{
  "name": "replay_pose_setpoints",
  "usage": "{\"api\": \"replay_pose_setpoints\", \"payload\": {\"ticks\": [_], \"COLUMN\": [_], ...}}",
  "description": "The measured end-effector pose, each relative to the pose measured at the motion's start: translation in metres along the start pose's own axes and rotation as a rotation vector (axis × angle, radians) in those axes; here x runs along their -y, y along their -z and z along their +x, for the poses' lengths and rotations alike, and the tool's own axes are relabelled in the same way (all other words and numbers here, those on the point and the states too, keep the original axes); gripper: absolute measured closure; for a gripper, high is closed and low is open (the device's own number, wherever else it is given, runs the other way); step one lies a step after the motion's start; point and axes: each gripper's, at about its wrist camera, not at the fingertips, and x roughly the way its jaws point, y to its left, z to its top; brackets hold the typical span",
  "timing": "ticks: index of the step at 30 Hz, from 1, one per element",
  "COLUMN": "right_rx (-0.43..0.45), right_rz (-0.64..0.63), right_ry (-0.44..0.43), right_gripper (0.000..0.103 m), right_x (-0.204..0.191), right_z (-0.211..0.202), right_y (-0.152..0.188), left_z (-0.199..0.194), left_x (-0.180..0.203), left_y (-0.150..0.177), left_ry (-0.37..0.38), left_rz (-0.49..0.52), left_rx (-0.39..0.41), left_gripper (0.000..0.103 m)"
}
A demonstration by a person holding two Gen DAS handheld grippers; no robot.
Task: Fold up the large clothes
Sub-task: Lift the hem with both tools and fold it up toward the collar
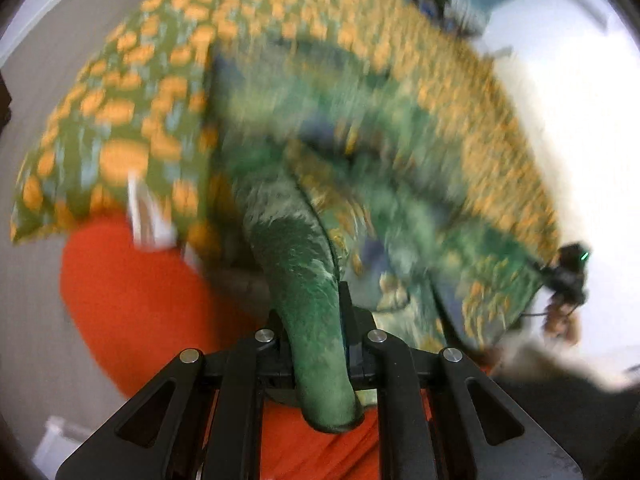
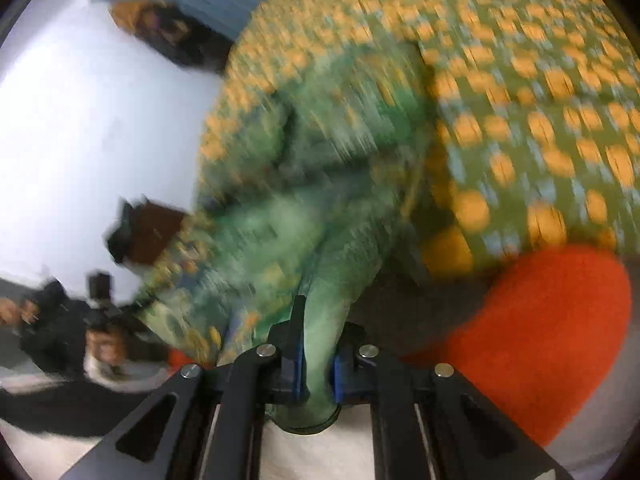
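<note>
A large green garment with an orange and pale blue print hangs and spreads in front of both cameras, blurred by motion. My left gripper is shut on a bunched green fold of it, which runs down between the jaws. My right gripper is shut on another green fold of the same garment. In the left wrist view the other gripper shows small at the garment's far right edge. In the right wrist view the other gripper shows at the left edge.
An orange-red cushion or cloth lies under the garment; it also shows in the right wrist view. A white surface lies to the left. A dark bag sits at the far side.
</note>
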Motion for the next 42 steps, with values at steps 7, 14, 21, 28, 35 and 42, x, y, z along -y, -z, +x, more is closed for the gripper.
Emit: {"api": "replay_pose_setpoints", "payload": {"ticks": [7,14,21,28,35,42], "right_rx": [0.187,0.227,0.269,0.381,0.185,0.186], "right_rz": [-0.103,-0.043,0.147,0.048,-0.155,-0.319], "right_ry": [0.001,0.087,0.017,-0.017,0.315,0.578], "right_gripper": [0.093,0.093,0.075,0.008,0.008,0.09], "right_x": [-0.01,0.049,0.083,0.047,0.035,-0.006], "right_z": [0.042,0.133,0.154,0.109,0.161,0.188], "right_y": [-0.14,-0.212,-0.207,-0.22,-0.216,-0.197], "left_z": [0.038,0.131,0.125,0.051,0.133,0.171], "left_x": [-0.01,-0.03,-0.018,-0.026,-0.051,-0.04], "left_y": [-0.137,-0.209,-0.214,-0.213,-0.206,-0.215], "left_ry": [0.012,-0.07,0.034,0.136,-0.121,-0.279], "left_rz": [-0.004,-0.078,-0.075,-0.041,-0.005,-0.038], "left_rx": [0.161,0.144,0.116,0.309,0.149,0.111], "left_gripper": [0.091,0.078,0.026,0.003,0.006,0.094]}}
